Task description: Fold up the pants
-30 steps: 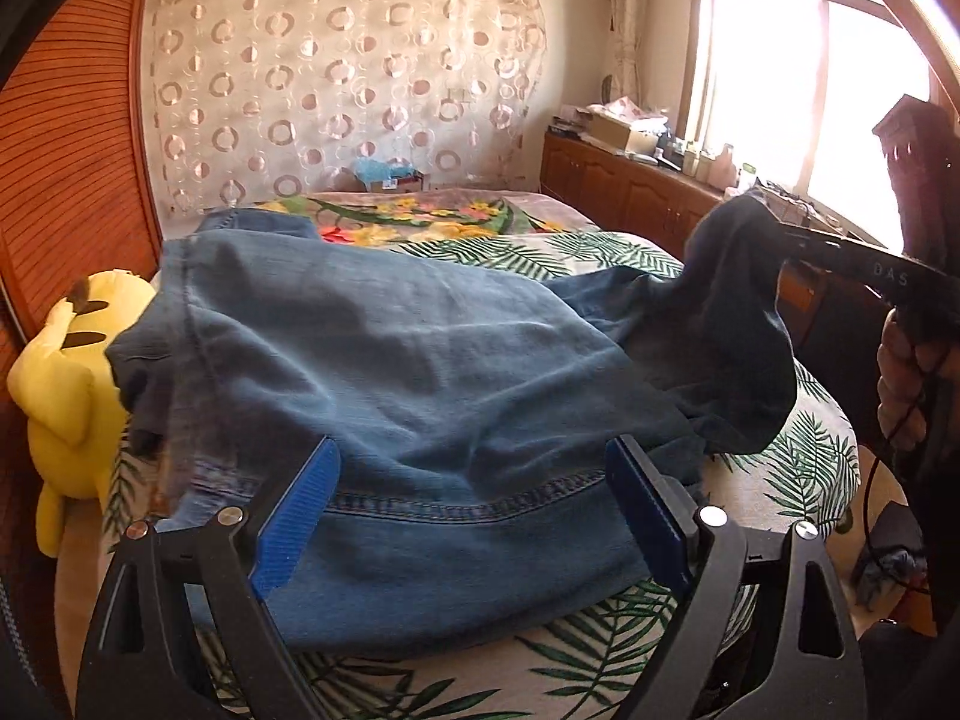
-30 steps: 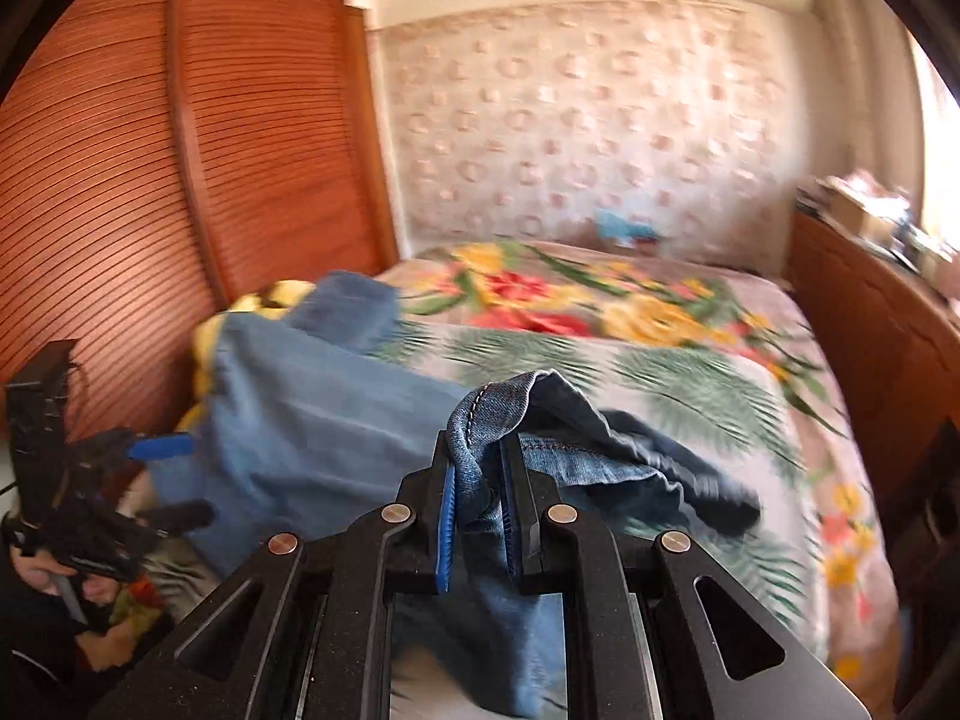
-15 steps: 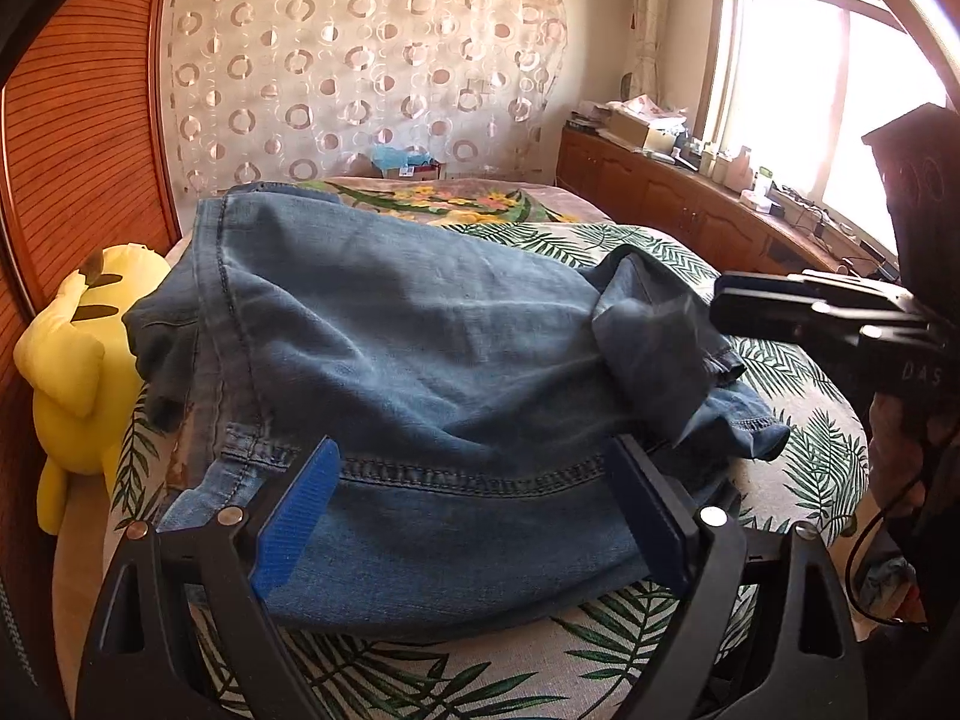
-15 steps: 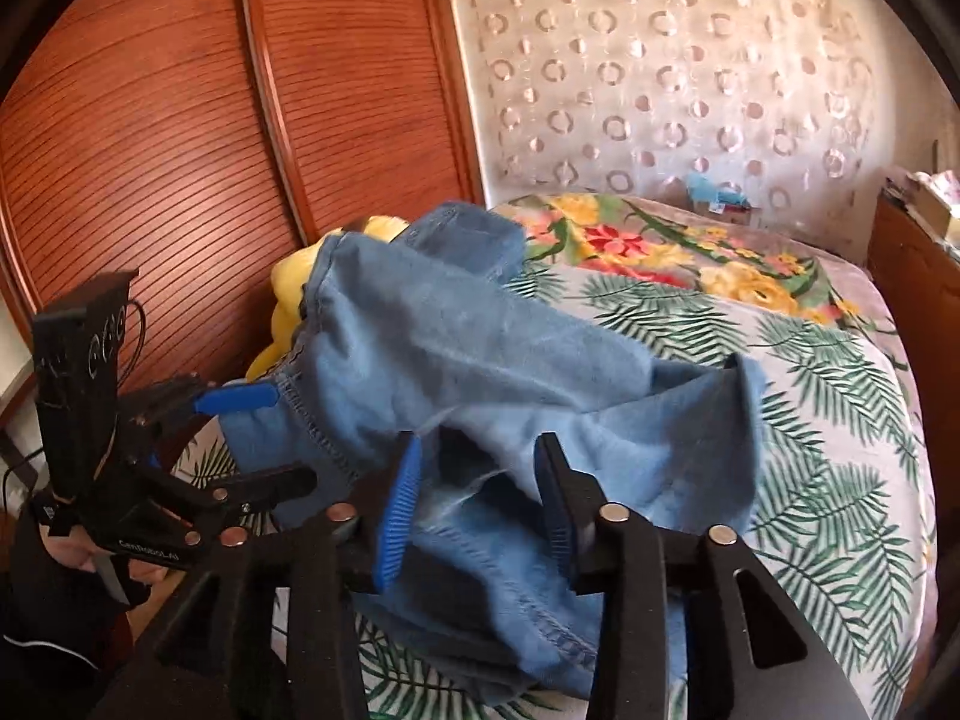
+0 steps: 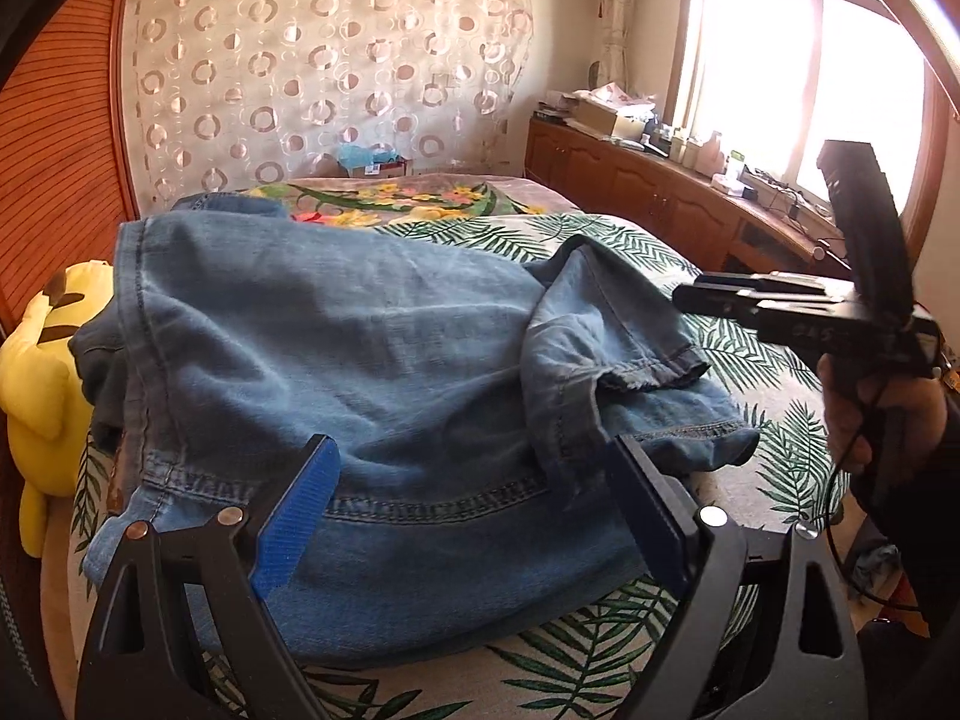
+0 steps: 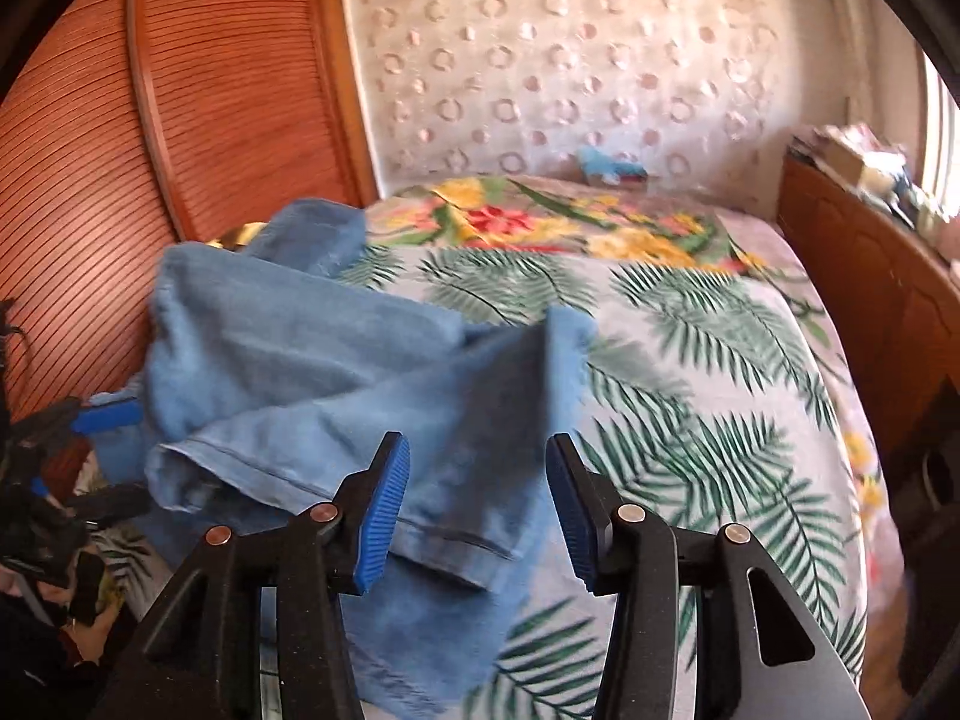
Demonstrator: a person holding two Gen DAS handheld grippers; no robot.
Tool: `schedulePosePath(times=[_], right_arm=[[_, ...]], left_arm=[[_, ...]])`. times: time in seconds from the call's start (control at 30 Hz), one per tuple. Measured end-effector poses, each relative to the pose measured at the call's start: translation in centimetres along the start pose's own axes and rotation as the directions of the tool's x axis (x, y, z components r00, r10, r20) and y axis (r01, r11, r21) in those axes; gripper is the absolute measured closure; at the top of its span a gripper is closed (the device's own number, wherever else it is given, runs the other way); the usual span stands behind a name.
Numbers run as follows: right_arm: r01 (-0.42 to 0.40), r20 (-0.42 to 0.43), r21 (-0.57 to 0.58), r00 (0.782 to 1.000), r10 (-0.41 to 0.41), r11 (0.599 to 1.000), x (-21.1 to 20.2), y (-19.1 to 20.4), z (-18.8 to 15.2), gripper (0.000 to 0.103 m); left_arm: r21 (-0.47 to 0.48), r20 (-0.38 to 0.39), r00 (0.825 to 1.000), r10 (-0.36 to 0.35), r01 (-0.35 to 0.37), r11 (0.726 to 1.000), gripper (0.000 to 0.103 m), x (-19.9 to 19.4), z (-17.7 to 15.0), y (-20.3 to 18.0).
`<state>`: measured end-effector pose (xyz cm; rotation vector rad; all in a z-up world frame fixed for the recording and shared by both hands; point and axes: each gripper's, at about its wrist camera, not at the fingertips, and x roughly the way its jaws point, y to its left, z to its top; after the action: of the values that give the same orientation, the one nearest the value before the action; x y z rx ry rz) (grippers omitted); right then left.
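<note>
My left gripper (image 5: 474, 516) stands wide apart over the near edge of the jeans (image 5: 336, 360), pads not pressing; my right gripper (image 6: 477, 510) has just been opening, denim below its gap, unclamped; the jeans lie bunched on the bed (image 6: 720, 360).

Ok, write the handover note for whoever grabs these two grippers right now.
Left gripper: open wide, nothing between the pads, poised over the near hem of the jeans.
Right gripper: jaws have just been opening; it has let go of the pant leg and the denim lies below the pads, not pinched.
Jeans: on the leaf-print bedspread, bunched toward the side with the yellow plush toy. One leg end is flopped back over the rest, crumpled.
Done: that leg brought over.
Left: flatten the crumpled leg, square the edges, make the remaining folds.
</note>
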<state>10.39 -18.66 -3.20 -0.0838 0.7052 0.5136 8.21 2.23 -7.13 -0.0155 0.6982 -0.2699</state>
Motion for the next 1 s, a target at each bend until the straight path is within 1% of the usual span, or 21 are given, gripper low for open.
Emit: schedulePosePath(times=[0.17, 0.23, 0.27, 0.3, 0.33, 0.37, 0.4, 0.43, 0.47, 0.5, 0.6, 0.77, 0.83, 0.87, 1.0], right_arm=[[-0.014, -0.042, 0.049, 0.999, 0.017, 0.999, 0.9, -0.4, -0.4, 0.054], [-0.02, -0.055, 0.061, 0.998, 0.023, 0.998, 1.1, -0.4, -0.4, 0.054], [-0.024, -0.062, 0.065, 0.998, 0.028, 0.998, 0.6, -1.0, -0.5, 0.054], [-0.03, -0.067, 0.066, 0.997, 0.035, 0.997, 0.6, -0.9, -0.5, 0.054], [-0.039, -0.074, 0.064, 0.996, 0.044, 0.997, 0.8, -1.0, -0.5, 0.054], [-0.048, -0.082, 0.059, 0.995, 0.053, 0.997, 1.0, -0.9, -0.5, 0.058], [-0.055, -0.093, 0.05, 0.994, 0.059, 0.997, 1.2, -0.7, -0.5, 0.069], [-0.06, -0.103, 0.041, 0.993, 0.064, 0.997, 1.3, -0.7, -0.4, 0.076], [-0.068, -0.104, 0.035, 0.992, 0.072, 0.997, 1.3, -0.6, -0.3, 0.087], [-0.079, -0.101, 0.027, 0.992, 0.082, 0.996, 1.2, -0.4, -0.1, 0.09], [-0.085, -0.055, -0.004, 0.995, 0.085, 0.996, 0.0, 0.0, 0.9, 0.094], [-0.067, 0.057, -0.055, 0.996, 0.071, 0.996, -3.3, 0.5, 4.5, 0.095], [-0.063, 0.104, -0.084, 0.992, 0.072, 0.994, -4.9, 1.2, 6.7, 0.095], [-0.065, 0.123, -0.096, 0.989, 0.077, 0.993, -5.4, 1.5, 7.6, 0.095], [-0.075, 0.179, -0.147, 0.979, 0.101, 0.986, -6.8, 3.4, 11.3, 0.096]], left_arm=[[0.032, -0.002, 1.0, -0.02, 0.02, 0.999, 0.013, 0.8, 0.6, -0.9], [0.039, -0.016, 0.999, -0.032, 0.032, 0.999, 0.013, 1.6, 0.7, -1.2], [0.041, -0.024, 0.999, -0.037, 0.038, 0.998, 0.015, 1.9, 0.6, -1.2], [0.04, -0.034, 0.998, -0.049, 0.051, 0.998, 0.021, 2.5, 0.4, -1.2], [0.037, -0.042, 0.998, -0.054, 0.056, 0.998, 0.024, 2.8, 0.4, -1.1], [0.033, -0.055, 0.997, -0.061, 0.063, 0.997, 0.033, 3.2, 0.3, -1.0], [0.028, -0.065, 0.995, -0.071, 0.073, 0.997, 0.043, 3.6, 0.3, -1.1], [0.024, -0.073, 0.994, -0.082, 0.084, 0.996, 0.049, 3.8, 0.3, -1.1], [0.018, -0.077, 0.992, -0.095, 0.096, 0.995, 0.06, 4.0, 0.3, -1.0], [0.017, -0.075, 0.991, -0.11, 0.111, 0.994, 0.07, 3.9, 0.3, -1.1], [0.042, -0.055, 0.989, -0.134, 0.136, 0.99, 0.081, 3.2, 0.9, -2.1], [0.074, 0.021, 0.985, -0.172, 0.171, 0.983, 0.083, -0.2, 3.3, -3.0], [0.084, 0.058, 0.985, -0.164, 0.159, 0.984, 0.085, -1.9, 4.3, -3.0], [0.087, 0.077, 0.984, -0.162, 0.155, 0.984, 0.088, -2.8, 4.7, -2.8], [0.075, 0.15, 0.978, -0.148, 0.138, 0.988, 0.095, -6.6, 6.0, -1.2]])
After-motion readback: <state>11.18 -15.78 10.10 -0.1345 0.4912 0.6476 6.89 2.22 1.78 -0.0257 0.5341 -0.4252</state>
